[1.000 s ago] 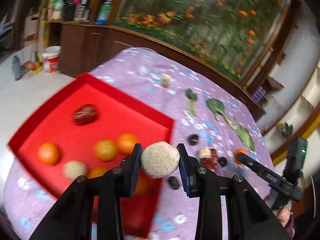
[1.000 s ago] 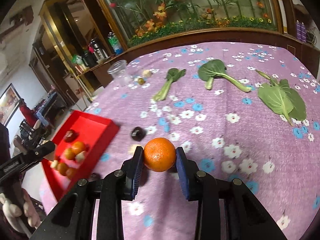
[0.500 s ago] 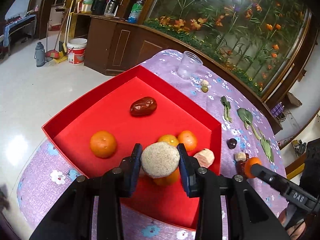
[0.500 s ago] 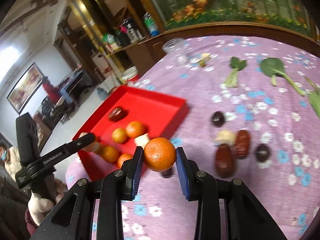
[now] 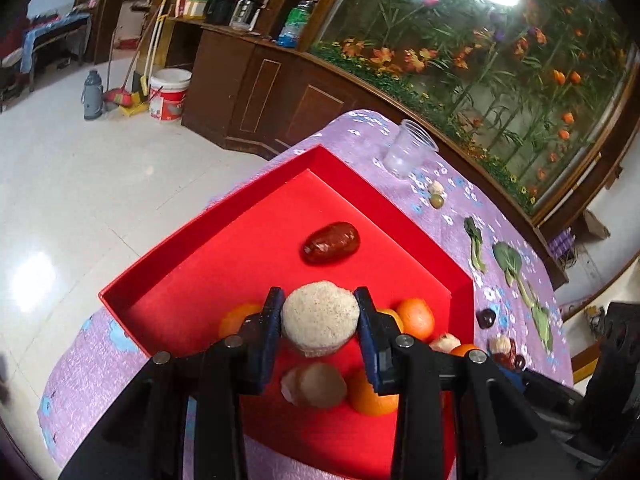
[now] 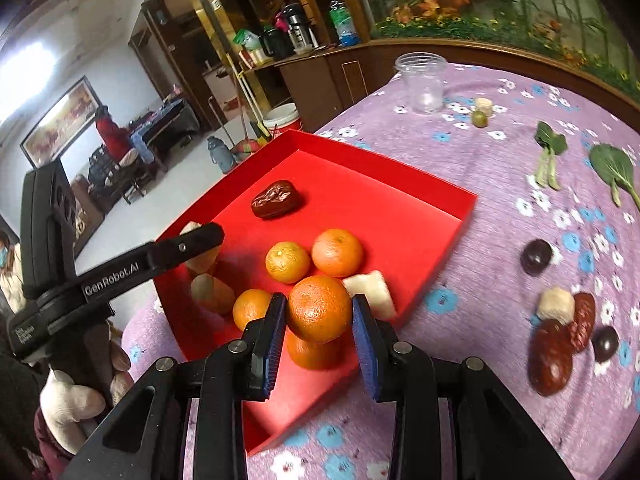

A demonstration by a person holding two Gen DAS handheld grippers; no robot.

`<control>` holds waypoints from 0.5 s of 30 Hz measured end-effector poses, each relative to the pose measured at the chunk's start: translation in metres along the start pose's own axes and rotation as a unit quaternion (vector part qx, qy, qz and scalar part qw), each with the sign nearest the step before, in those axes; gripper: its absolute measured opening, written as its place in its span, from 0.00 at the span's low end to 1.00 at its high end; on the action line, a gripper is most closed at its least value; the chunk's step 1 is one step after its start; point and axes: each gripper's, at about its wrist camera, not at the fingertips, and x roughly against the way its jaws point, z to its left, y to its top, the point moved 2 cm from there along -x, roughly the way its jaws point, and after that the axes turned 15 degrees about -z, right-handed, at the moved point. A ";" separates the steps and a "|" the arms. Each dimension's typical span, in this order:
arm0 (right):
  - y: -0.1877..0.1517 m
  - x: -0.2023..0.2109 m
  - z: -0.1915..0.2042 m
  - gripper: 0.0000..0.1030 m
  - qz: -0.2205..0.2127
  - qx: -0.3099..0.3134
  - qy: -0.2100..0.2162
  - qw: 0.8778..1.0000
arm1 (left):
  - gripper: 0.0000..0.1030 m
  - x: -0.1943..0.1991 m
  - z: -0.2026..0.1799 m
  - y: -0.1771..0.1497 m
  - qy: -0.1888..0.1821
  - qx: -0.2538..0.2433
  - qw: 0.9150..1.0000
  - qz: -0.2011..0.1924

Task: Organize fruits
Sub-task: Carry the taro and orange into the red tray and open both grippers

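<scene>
The left gripper is hovering over the red tray, clamping a speckled beige ball. The right gripper, reaching in from five o'clock, is squeezing an orange above the tray's near corner.

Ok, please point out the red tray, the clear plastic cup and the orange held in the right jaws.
red tray point(image 6: 404, 178): right wrist view, far rim.
clear plastic cup point(image 6: 423, 82): right wrist view, side wall.
orange point(image 6: 319, 308): right wrist view, front middle.
</scene>
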 end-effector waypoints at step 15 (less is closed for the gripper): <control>0.005 0.013 0.008 0.58 -0.048 0.038 -0.035 0.998 | 0.57 0.017 -0.001 0.006 -0.023 0.033 0.999 -0.007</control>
